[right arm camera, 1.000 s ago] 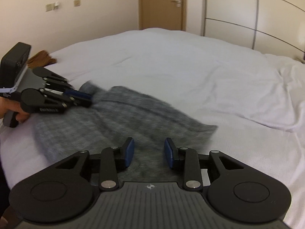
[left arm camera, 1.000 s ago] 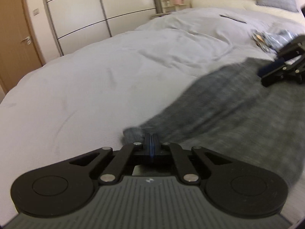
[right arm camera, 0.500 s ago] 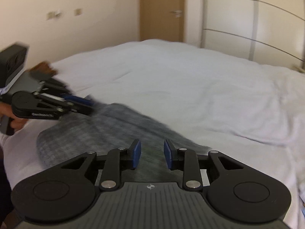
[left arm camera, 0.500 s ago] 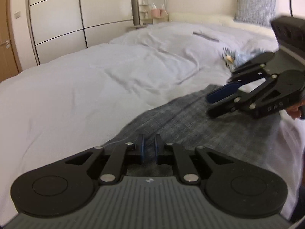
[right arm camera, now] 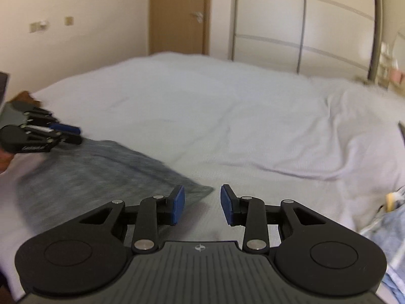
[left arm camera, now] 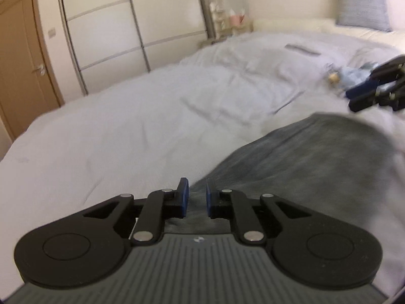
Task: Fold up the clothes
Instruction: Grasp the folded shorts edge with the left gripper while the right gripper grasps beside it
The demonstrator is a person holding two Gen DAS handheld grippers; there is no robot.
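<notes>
Left gripper: matt black plastic linkage, bright metal pivot pins, blue rubber-like pads, ribbed grey matt housing at lower frame. Right gripper: same finish. Grey garment: soft woven cloth, matt, faint check texture, blurred. Bed cover: pale matt cloth, creased. Door, upper centre: brown wood, satin, metal handle. Wardrobe, upper left: smooth pale panels with metallic strips.

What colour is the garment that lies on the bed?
The garment is dark grey, with a faint check pattern; the right wrist view shows it best.
</notes>
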